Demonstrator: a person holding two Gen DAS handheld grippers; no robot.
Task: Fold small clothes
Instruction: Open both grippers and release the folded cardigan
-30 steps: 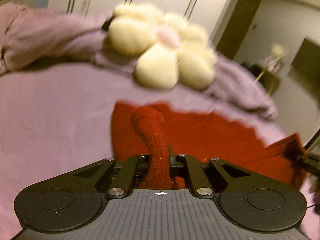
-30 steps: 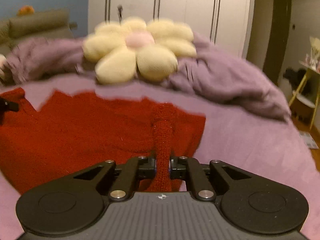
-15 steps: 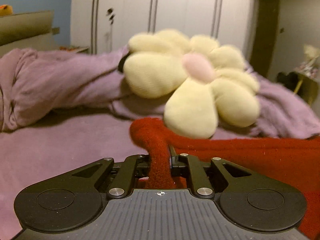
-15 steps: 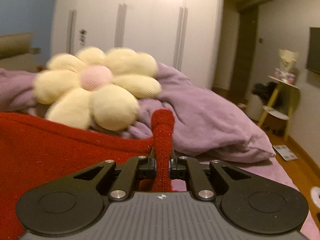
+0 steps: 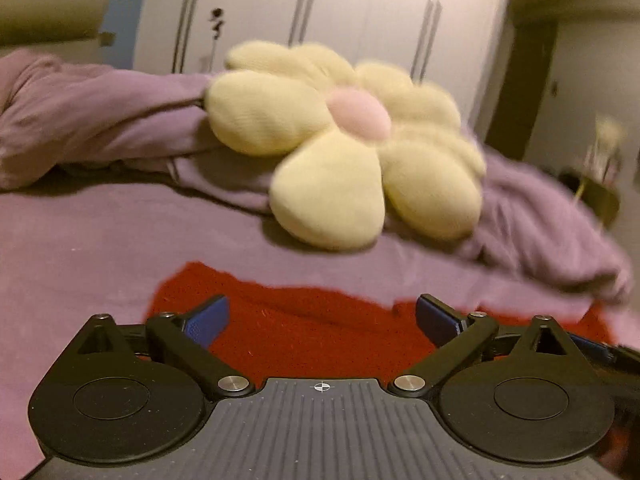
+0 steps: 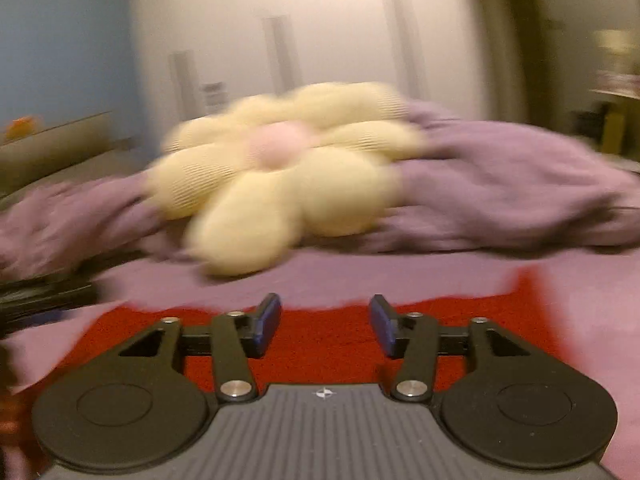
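Now the left gripper (image 5: pixel 322 318) points forward and a little downward over the bed (image 5: pixel 88 240), its two blue-padded fingers (image 5: pixel 208 320) spread far apart. Its jaws have just been opening, and nothing is pinched between them; only the red knitted garment (image 5: pixel 304 332) shows in the gap, lying flat on the lilac sheet below. The right gripper (image 6: pixel 324 326) has a like pose, tilted slightly down toward the bed, its blue pads (image 6: pixel 268 324) standing apart at a moderate width. Its jaws too have just been opening, and they press on nothing; the same red garment (image 6: pixel 324 344) lies spread beneath and between them. In the left wrist view the garment's far edge runs across the frame just ahead of the fingertips, with a raised corner at the left. Beyond it sits a cream flower-shaped cushion (image 5: pixel 340 152) with a pink centre, resting against a crumpled purple duvet (image 5: pixel 92 116). White wardrobe doors (image 5: pixel 340 20) stand behind the bed. No brand, label or readable writing can be made out; the right wrist view is blurred.
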